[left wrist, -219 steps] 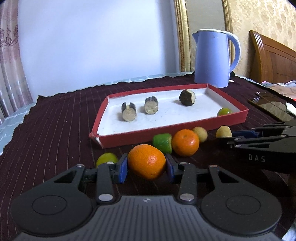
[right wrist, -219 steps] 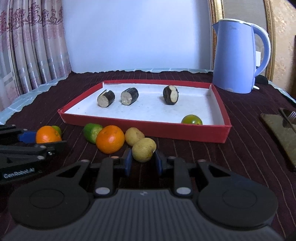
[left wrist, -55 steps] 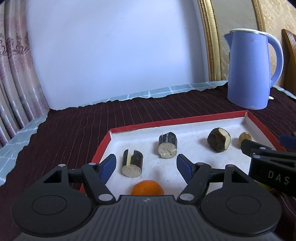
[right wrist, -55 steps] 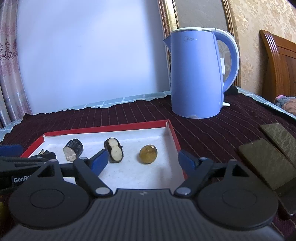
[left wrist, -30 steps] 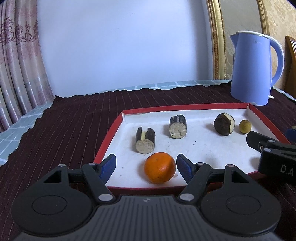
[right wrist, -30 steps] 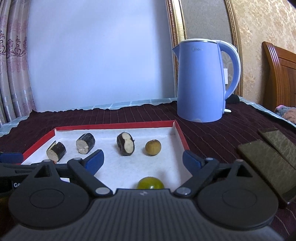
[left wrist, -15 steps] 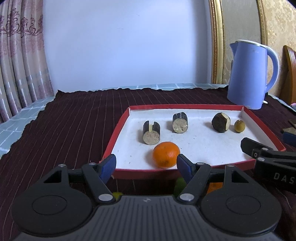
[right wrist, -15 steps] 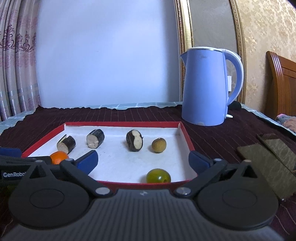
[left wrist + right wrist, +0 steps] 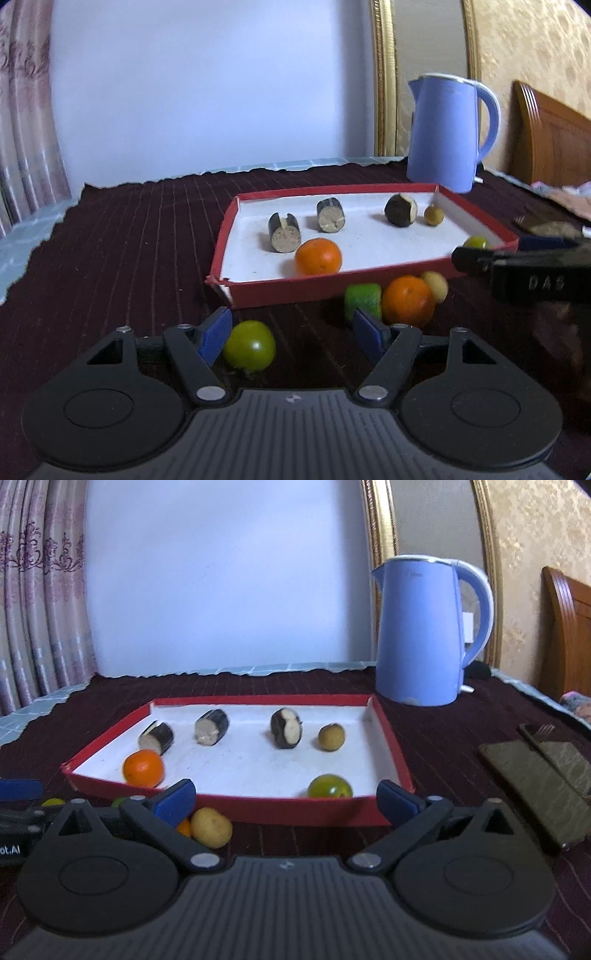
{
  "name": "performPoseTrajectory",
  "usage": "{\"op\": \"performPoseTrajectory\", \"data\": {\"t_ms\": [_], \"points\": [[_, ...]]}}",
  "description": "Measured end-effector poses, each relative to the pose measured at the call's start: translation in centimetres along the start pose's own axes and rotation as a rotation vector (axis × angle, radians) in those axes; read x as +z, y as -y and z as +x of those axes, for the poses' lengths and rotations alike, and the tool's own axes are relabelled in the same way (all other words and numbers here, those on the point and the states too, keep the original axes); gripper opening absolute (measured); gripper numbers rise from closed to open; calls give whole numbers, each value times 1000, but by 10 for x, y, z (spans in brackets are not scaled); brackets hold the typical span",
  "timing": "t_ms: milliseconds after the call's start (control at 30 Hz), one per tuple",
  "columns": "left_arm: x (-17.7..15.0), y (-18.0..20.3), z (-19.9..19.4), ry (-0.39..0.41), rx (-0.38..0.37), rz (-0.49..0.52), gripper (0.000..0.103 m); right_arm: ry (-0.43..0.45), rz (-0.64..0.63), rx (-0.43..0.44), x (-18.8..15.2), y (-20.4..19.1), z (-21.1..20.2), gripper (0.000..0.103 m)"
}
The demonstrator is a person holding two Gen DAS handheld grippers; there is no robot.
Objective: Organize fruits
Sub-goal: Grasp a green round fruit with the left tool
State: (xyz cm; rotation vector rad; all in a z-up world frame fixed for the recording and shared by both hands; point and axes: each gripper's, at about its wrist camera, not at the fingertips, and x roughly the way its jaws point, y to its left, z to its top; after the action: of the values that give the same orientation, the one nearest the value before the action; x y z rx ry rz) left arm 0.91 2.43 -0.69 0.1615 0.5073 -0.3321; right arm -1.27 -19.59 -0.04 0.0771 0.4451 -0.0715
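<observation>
The red tray (image 9: 476, 216) (image 9: 388, 731) holds an orange (image 9: 318, 257) (image 9: 143, 768), three dark cut pieces, a small brown fruit (image 9: 433, 215) (image 9: 331, 737) and a green fruit (image 9: 475, 242) (image 9: 330, 786). On the cloth in front lie a green fruit (image 9: 249, 345), a green block (image 9: 362, 299), a second orange (image 9: 408, 301) and a yellow fruit (image 9: 435, 286) (image 9: 211, 827). My left gripper (image 9: 291, 334) is open, the green fruit beside its left finger. My right gripper (image 9: 284, 801) is open and empty before the tray's front wall.
A blue kettle (image 9: 448, 133) (image 9: 428, 631) stands behind the tray's right corner. Flat dark objects (image 9: 543, 771) lie on the dark ribbed cloth at the right. A wooden chair back (image 9: 554, 136) is at the far right. Curtains hang at the left.
Both grippers have pulled back from the tray, open and empty. The orange and the small brown fruit stay in the tray. The loose fruits in front of the tray have come into view.
</observation>
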Motion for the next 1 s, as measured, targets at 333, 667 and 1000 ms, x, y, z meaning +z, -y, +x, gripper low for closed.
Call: {"op": "performPoseTrajectory", "data": {"t_ms": [333, 667, 1000], "points": [[-4, -13, 13, -45, 29, -15, 72, -24, -67, 12, -5, -12, -4, 103], [-3, -24, 34, -120, 61, -70, 69, -51, -60, 3, -5, -10, -3, 103], [-3, -22, 36, -99, 51, -74, 31, -89, -51, 1, -6, -2, 1, 103]]}}
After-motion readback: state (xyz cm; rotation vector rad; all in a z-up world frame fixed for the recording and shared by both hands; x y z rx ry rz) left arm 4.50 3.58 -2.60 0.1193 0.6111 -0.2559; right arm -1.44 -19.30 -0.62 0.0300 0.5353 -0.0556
